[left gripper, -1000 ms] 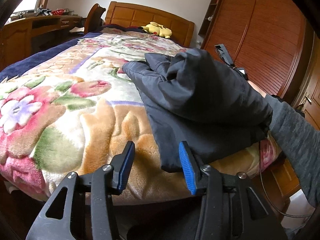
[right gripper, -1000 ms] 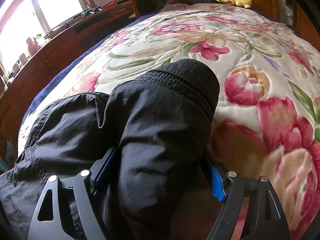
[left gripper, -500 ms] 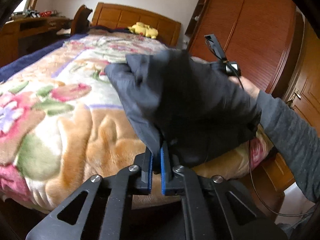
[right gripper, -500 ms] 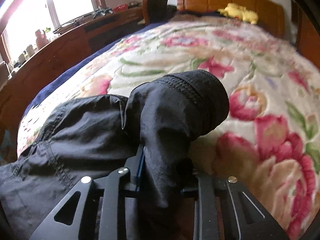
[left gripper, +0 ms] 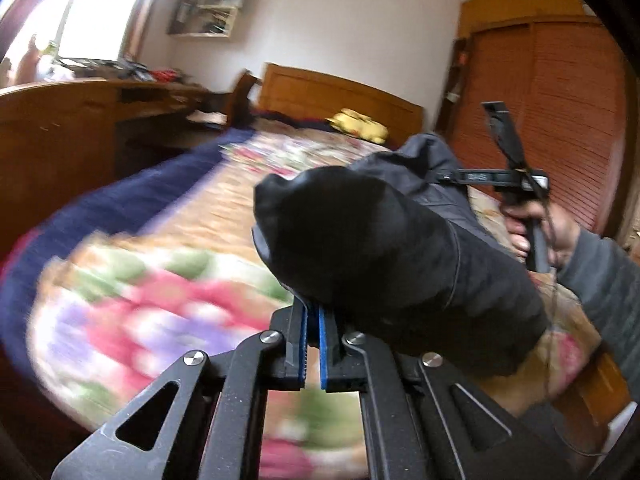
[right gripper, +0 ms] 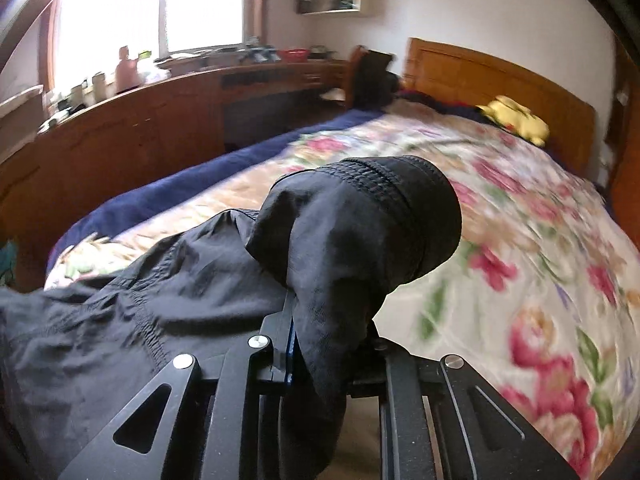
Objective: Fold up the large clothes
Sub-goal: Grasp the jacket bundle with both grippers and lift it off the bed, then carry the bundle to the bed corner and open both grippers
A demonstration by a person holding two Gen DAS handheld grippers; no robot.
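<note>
A black jacket [left gripper: 384, 248] is lifted above the floral bed cover [left gripper: 152, 304]. My left gripper [left gripper: 313, 320] is shut on one edge of it, the cloth bunched over the right finger. My right gripper [right gripper: 320, 320] is shut on another edge, with the ribbed cuff [right gripper: 384, 184] folded over the fingers. The rest of the jacket [right gripper: 120, 320] hangs to the left in the right wrist view. The right gripper and the hand that holds it [left gripper: 524, 216] show at the right of the left wrist view.
A wooden headboard [right gripper: 492, 76] and a yellow plush toy [right gripper: 516, 120] are at the far end of the bed. A long wooden desk [right gripper: 140, 128] with clutter runs under the window on the left. A wooden wardrobe [left gripper: 560, 112] stands on the right.
Both grippers closed on the jacket and raised it off the bed. Both views have tilted upward and show more of the room.
</note>
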